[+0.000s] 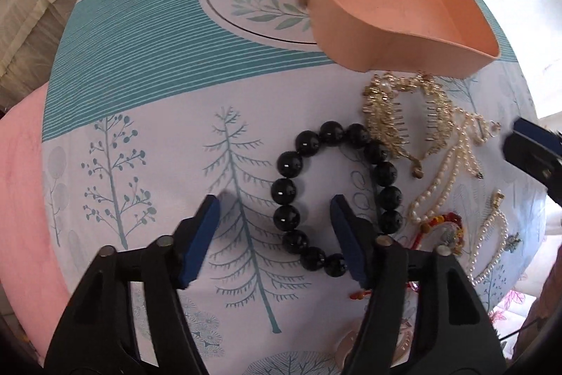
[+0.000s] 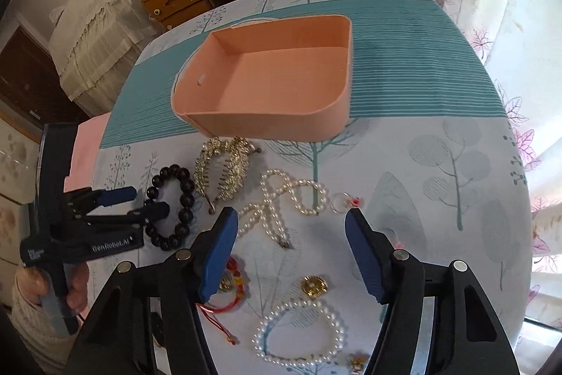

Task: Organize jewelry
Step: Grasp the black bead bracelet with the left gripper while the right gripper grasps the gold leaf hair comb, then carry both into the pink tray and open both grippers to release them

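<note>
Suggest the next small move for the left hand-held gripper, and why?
Probably lower the left hand-held gripper and close on the near side of the black bead bracelet. Its jaws are open and already straddle that side of the loop, nothing is held, and the pink box beyond the jewelry is empty. The right hand-held gripper is also open, above the pearl necklace.

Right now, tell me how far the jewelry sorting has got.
Nothing looks done: the pink box is empty. In hand: open left tongs straddle the black bead bracelet; right tongs are open, holding nothing. Left: gold hair comb, pearl necklace, pearl bracelet.
</note>
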The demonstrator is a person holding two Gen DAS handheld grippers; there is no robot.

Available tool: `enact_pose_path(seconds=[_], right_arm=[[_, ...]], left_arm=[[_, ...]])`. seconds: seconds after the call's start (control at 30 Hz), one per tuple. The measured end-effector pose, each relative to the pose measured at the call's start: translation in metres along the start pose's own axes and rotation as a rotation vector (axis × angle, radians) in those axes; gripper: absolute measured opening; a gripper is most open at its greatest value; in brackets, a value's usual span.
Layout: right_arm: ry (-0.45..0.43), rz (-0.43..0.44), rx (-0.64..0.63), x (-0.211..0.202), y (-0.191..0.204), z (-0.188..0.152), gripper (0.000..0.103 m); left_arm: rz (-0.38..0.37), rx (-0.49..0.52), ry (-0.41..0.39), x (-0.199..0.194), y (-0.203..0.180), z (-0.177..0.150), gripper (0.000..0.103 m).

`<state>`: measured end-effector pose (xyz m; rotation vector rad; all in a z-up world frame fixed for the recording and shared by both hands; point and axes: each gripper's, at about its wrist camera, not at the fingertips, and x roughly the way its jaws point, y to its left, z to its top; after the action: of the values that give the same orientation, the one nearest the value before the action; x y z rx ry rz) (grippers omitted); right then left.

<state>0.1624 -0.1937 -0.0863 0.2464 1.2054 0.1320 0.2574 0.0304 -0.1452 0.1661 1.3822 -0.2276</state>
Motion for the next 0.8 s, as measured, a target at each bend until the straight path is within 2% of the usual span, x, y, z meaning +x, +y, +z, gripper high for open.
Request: enact_pose_path(seconds=[0.03, 0.07, 0.1, 0.27, 0.33, 0.6, 0.8], right_arm=[[0.013, 0.01, -0.002, 0.005, 0.004, 0.006, 0.065], [0.027, 0.018, -0.002, 0.01, 0.009, 0.012, 0.065], [0.037, 0.024, -0.001, 0.016, 0.014, 0.018, 0.064], [0.078, 0.025, 0.005, 0.04, 0.035, 0.04, 0.061], [0.086, 0.017, 0.015, 0.048, 0.04, 0.047, 0.059], [0.131, -0.038, 0.033, 0.078, 0.052, 0.059, 0.044], [0.133, -0.092, 0.01, 0.089, 0.061, 0.063, 0.042]], left_arm=[[0.003, 0.008, -0.005, -0.002, -0.001, 0.0, 0.038], [0.003, 0.015, -0.01, -0.004, -0.003, 0.0, 0.014], [0.008, 0.017, -0.004, -0.006, -0.004, 0.0, 0.013], [-0.017, -0.008, -0.012, -0.01, 0.0, 0.0, 0.012], [-0.033, -0.022, -0.013, -0.014, 0.006, -0.009, 0.012], [-0.072, -0.034, -0.025, -0.014, 0.023, -0.015, 0.012], [-0.072, -0.026, -0.025, -0.019, 0.019, -0.013, 0.013]])
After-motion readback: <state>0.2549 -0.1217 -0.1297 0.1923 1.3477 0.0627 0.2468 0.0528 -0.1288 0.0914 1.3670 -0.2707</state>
